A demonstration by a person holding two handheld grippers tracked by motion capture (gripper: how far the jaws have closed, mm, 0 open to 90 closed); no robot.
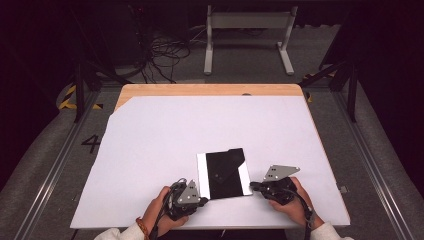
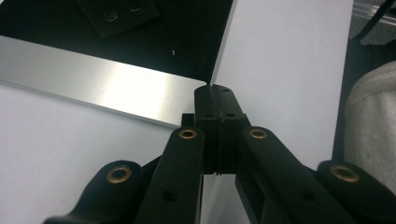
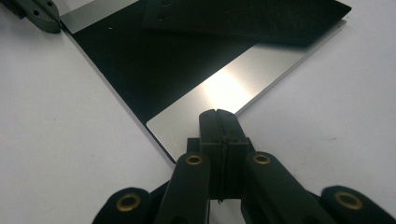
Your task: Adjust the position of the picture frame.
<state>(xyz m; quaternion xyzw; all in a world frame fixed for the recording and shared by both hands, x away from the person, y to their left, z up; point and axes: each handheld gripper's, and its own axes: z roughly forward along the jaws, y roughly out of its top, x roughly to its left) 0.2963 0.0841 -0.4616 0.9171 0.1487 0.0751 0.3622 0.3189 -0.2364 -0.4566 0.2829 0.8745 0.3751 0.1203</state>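
Tools, left tool (image 1: 204,200) and right tool (image 1: 253,186), both pressed together, empty, tips at the silver-and-black plate (image 1: 223,174) near corners.

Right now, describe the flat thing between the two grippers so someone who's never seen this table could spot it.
On the white sheet covering the wooden table, look near the front edge, between the left gripper and the right gripper. There lies a flat rectangular panel: black in the middle, with a shiny silver strip down each side.

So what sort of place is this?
Probably a lab recording bench: a table under a white sheet, metal floor rails, loose cables, dark surroundings.
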